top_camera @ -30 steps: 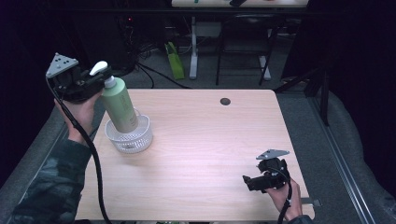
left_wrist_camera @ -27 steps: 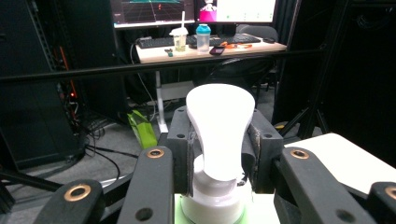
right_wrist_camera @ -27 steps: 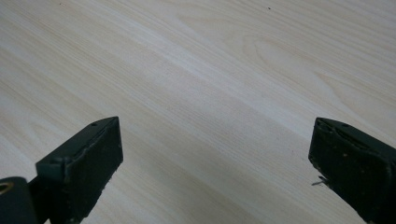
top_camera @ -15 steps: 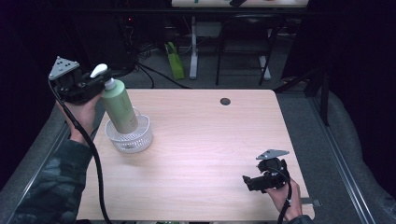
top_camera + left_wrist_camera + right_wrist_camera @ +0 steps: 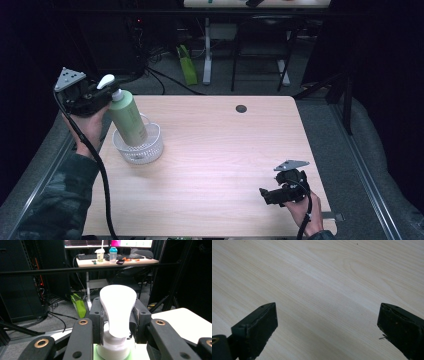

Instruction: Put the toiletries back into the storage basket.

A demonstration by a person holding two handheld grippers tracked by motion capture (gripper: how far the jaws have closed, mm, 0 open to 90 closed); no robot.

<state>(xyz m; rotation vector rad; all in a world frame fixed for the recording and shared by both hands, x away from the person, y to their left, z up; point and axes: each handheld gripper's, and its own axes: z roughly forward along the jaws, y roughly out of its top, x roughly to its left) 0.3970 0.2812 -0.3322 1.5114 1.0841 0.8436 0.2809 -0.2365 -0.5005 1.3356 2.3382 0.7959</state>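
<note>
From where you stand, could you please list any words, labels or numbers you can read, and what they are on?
None can be read.
Green pump bottle: no label legible.
Monitors behind the far desk: content too blurred to read.
Cups on that desk: any print too small.

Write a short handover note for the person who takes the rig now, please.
Left claw: shut on the white pump of the green bottle, which is tilted, its base in the white basket at the table's left side.
Right claw: open, nothing in it, low over the table near its front right.
Done: bottle gripped.
Left: whether the bottle goes in or comes out, I cannot tell; then release.
</note>
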